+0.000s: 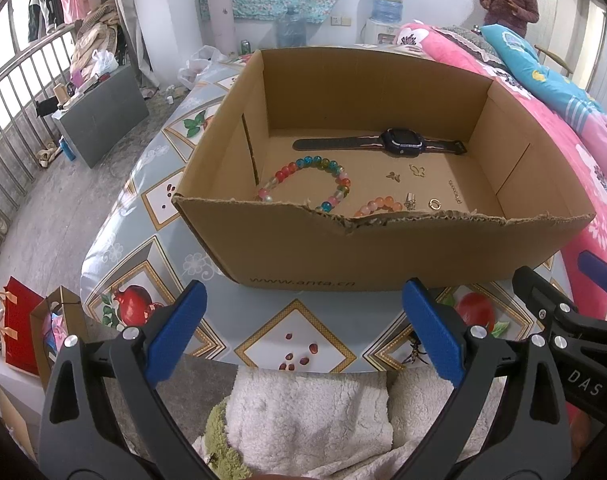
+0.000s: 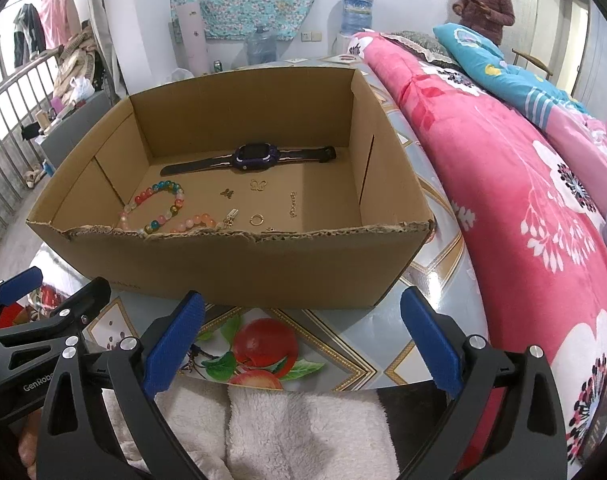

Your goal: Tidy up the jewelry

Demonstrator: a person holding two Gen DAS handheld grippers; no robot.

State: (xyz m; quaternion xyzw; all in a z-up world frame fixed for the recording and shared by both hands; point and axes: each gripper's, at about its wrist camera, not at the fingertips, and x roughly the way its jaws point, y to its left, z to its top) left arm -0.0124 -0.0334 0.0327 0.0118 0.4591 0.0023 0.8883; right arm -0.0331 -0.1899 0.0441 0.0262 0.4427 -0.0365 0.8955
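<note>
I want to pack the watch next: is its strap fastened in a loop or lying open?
Open. The watch lies flat on the floor of the cardboard box, both strap halves stretched straight out along the far wall.

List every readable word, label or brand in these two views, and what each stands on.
"www.anta.cn": near wall of the cardboard box, left wrist view.
"DAS": body of the right gripper, left wrist view; cut off.
"GenRobo": body of the left gripper, right wrist view; cut off.
Water bottle label: too blurred.
</note>
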